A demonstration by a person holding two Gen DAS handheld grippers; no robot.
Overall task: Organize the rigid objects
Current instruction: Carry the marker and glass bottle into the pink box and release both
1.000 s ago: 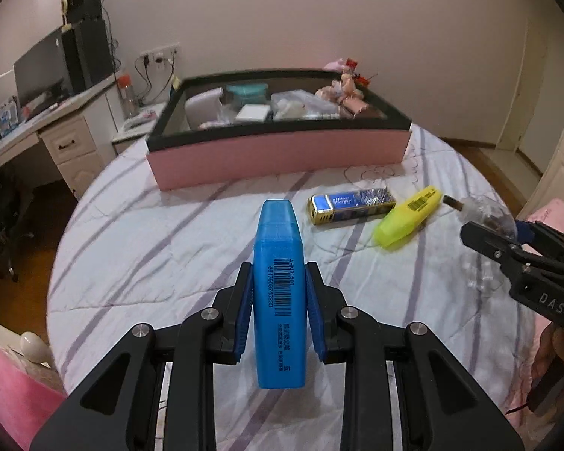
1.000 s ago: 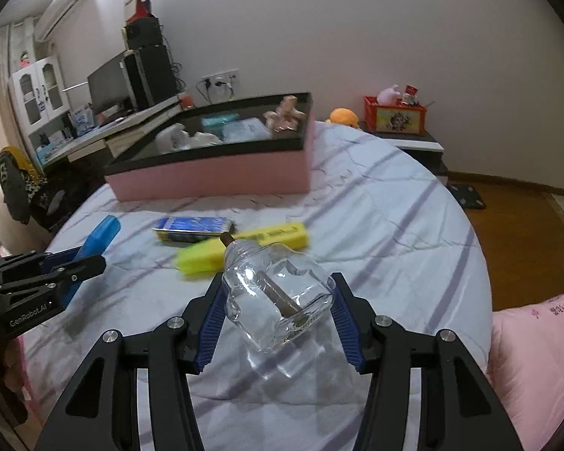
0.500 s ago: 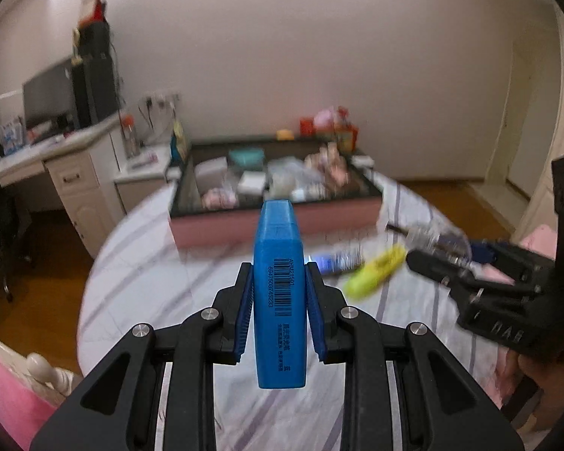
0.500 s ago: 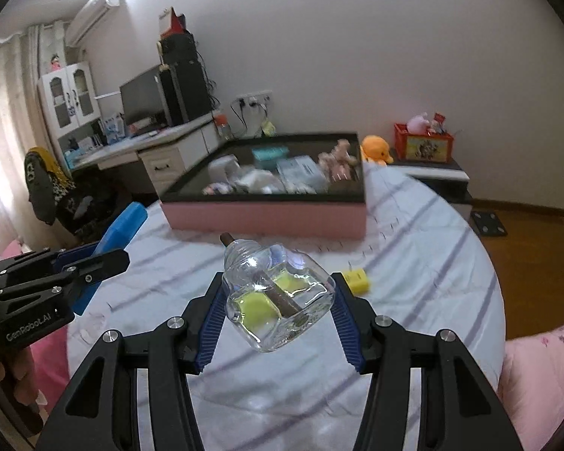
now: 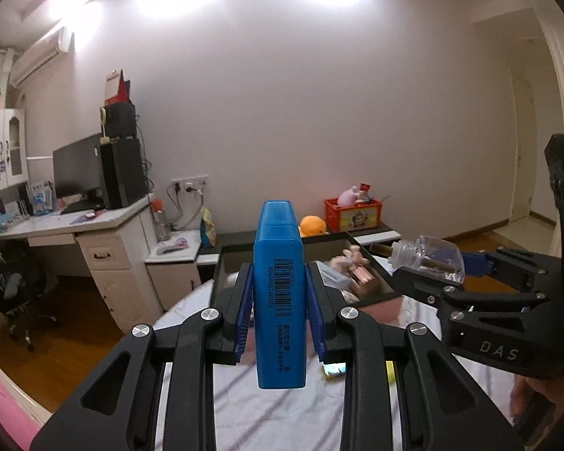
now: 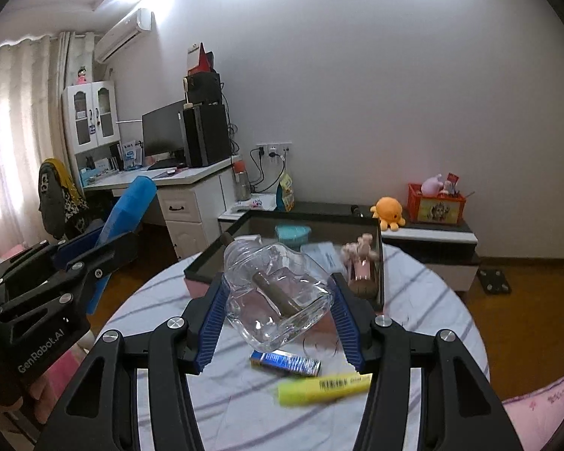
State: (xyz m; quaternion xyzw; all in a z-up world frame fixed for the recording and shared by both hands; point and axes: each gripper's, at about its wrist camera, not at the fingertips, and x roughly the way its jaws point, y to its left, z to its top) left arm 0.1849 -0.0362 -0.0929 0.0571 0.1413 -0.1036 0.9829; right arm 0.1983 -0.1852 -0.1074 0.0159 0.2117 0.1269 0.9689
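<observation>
My left gripper (image 5: 279, 293) is shut on a blue plastic case (image 5: 280, 289) with a barcode, held upright above the round table. The clear glass bottle (image 6: 278, 293) with a brown stick inside is clamped in my right gripper (image 6: 280, 297), tilted with its neck to the upper left. Each gripper shows in the other's view: the right gripper (image 5: 428, 267) with the glass bottle (image 5: 426, 257) at the right, the left gripper (image 6: 105, 240) with the blue case (image 6: 129, 206) at the left. Behind them sits the pink box (image 6: 381, 259) with a black rim, holding several items.
A yellow highlighter (image 6: 325, 389) and a blue-and-gold small box (image 6: 285, 362) lie on the striped tablecloth (image 6: 432, 300). Beyond the table stand a white desk (image 6: 191, 195) with a monitor, a low cabinet (image 6: 432, 233) with toys, and a wooden floor (image 6: 526, 293).
Both grippers have risen and tipped upward with their loads, so the views now show more wall and ceiling. The pink box and table items have sunk lower in both views.
</observation>
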